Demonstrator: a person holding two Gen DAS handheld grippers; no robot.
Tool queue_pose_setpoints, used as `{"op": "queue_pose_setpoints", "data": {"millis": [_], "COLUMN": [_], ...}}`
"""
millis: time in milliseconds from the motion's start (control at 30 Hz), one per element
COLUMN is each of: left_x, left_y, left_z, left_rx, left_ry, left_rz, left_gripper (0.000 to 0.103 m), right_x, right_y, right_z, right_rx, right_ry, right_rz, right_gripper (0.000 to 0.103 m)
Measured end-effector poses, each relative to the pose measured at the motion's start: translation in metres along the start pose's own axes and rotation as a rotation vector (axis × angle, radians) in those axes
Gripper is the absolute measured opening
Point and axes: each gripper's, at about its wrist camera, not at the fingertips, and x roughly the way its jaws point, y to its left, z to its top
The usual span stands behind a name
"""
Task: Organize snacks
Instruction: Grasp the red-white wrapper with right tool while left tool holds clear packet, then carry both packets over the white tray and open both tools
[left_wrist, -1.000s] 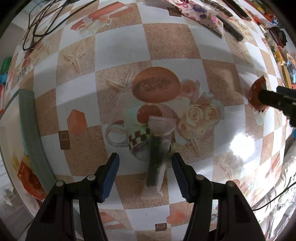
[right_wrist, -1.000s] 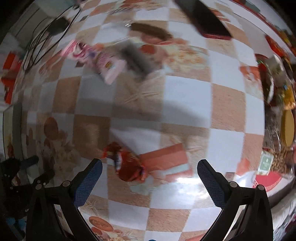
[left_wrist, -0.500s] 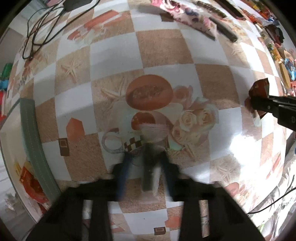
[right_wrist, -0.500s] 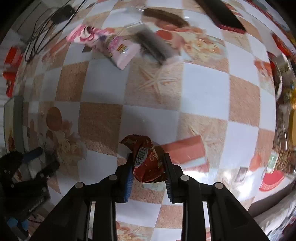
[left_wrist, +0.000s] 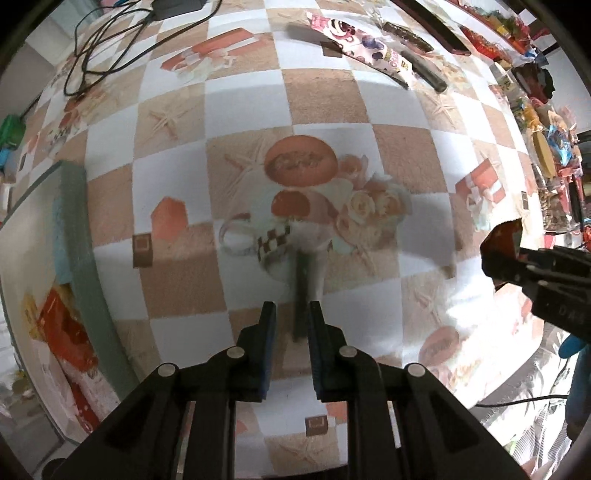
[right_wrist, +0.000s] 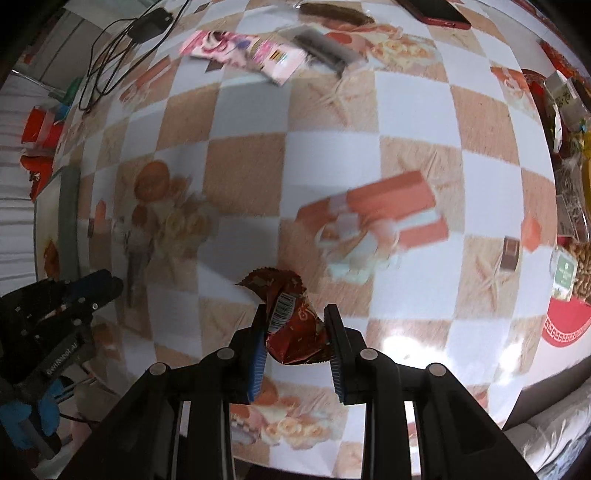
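— While your left gripper has its fingers pinching the near end of the clear sachet, what step are you on?

— Both picks look done: your right gripper squeezes the crinkled red foil packet, apparently lifted off the glossy checkered table. Next you'd likely carry each to a snack pile; the tray lies at your left.

— Handling?

— Your sachet is slim, limp film around a dark strip; expect droop.

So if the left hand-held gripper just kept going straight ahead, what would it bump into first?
The left hand-held gripper is already shut on a clear stick packet pointing ahead. Beyond it, probably the bare tablecloth; the pink packet lies further on. Depth is unclear.
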Motion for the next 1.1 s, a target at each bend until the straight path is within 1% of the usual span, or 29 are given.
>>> {"op": "queue_pose_setpoints", "data": {"millis": [33, 100, 200, 233, 267, 333, 367, 400, 467, 533, 567, 600, 633, 667, 767, 867, 967, 1033, 1100], "left_x": [-0.001, -0.002, -0.002, -0.001, 0.001, 0.006, 0.011, 0.018, 0.032, 0.031, 0.031, 0.030, 0.028, 0.028, 0.022, 0.007, -0.015, -0.026, -0.045], "left_y": [0.002, 0.007, 0.011, 0.010, 0.008, 0.004, 0.000, -0.005, -0.011, -0.017, -0.021, -0.024, -0.026, -0.030, -0.032, -0.022, -0.011, -0.002, -0.001], "left_z": [-0.004, -0.011, -0.012, -0.011, -0.008, 0.000, 0.004, 0.008, 0.015, 0.015, 0.015, 0.014, 0.013, 0.013, 0.009, -0.005, -0.017, -0.017, -0.030], "left_rx": [-0.002, -0.009, -0.017, -0.016, -0.018, -0.017, -0.013, -0.004, 0.004, 0.025, 0.035, 0.050, 0.067, 0.075, 0.063, 0.046, 0.029, 0.017, 0.005], "left_ry": [0.001, 0.012, 0.011, 0.011, 0.011, 0.011, 0.014, 0.033, 0.071, 0.058, 0.063, 0.056, 0.047, 0.047, 0.051, 0.026, -0.009, -0.028, -0.043], "left_rz": [0.001, 0.000, 0.006, -0.004, -0.012, -0.016, -0.014, -0.007, 0.021, 0.042, 0.050, 0.077, 0.092, 0.086, 0.058, 0.034, 0.013, 0.004, -0.007], "left_gripper": [0.019, 0.019, 0.020, 0.026, 0.036, 0.049, 0.050, 0.050, 0.050, 0.050, 0.047, 0.041, 0.027, 0.017, 0.016, 0.016, 0.016, 0.016, 0.016], "right_x": [0.002, 0.003, 0.004, 0.005, 0.004, 0.003, 0.004, 0.007, 0.004, -0.001, -0.003, -0.005, -0.008, -0.009, -0.015, -0.022, -0.024, -0.027, -0.028], "right_y": [0.005, 0.011, 0.018, 0.016, 0.016, 0.016, 0.018, 0.018, 0.016, 0.014, 0.016, 0.016, 0.014, 0.014, 0.012, 0.008, 0.015, 0.020, 0.026], "right_z": [-0.008, -0.008, -0.019, -0.019, -0.022, -0.028, -0.033, -0.028, -0.032, -0.035, -0.037, -0.037, -0.038, -0.038, -0.031, -0.028, -0.026, -0.024, -0.023], "right_rx": [0.000, 0.000, 0.005, 0.007, 0.010, 0.018, 0.022, 0.024, 0.029, 0.035, 0.037, 0.040, 0.041, 0.041, 0.035, 0.024, 0.005, -0.009, -0.023], "right_ry": [0.001, 0.003, 0.007, 0.008, 0.009, 0.011, 0.011, 0.012, 0.011, 0.009, 0.007, 0.004, 0.000, -0.002, -0.004, -0.009, -0.013, -0.014, -0.016], "right_rz": [0.001, 0.001, 0.002, 0.001, 0.000, 0.002, 0.002, 0.000, -0.004, -0.005, -0.003, -0.001, 0.001, 0.001, -0.004, -0.007, -0.009, -0.010, -0.010], "right_gripper": [0.031, 0.031, 0.031, 0.031, 0.031, 0.031, 0.031, 0.031, 0.031, 0.031, 0.031, 0.031, 0.031, 0.031, 0.031, 0.031, 0.031, 0.031, 0.031]}}
